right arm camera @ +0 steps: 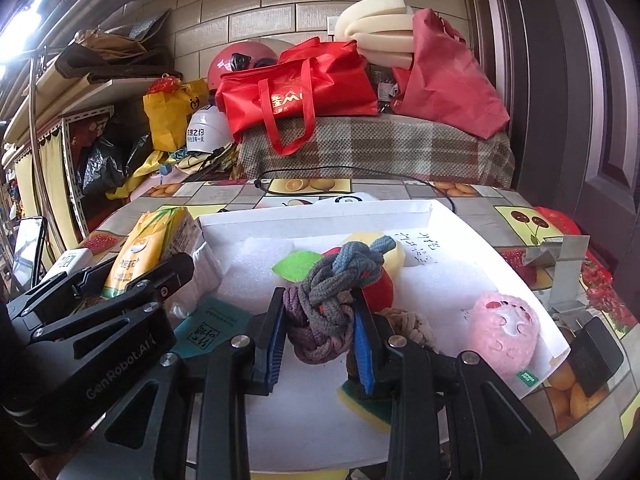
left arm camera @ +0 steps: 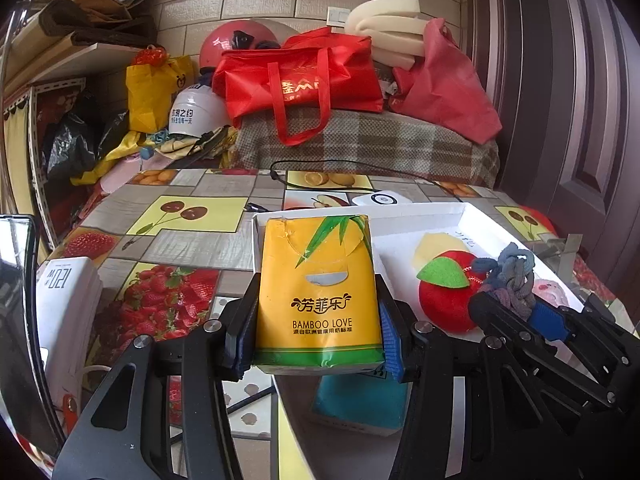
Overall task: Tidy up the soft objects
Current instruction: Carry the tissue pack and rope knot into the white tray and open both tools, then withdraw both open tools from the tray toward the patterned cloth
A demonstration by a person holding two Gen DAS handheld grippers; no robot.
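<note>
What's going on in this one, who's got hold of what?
A person works two handheld grippers over a white tray on a fruit-print table. The left gripper is shut on a yellow tissue pack; the right gripper is shut on a knotted rope toy. A red apple plush and a pink plush ball lie in the tray.
</note>
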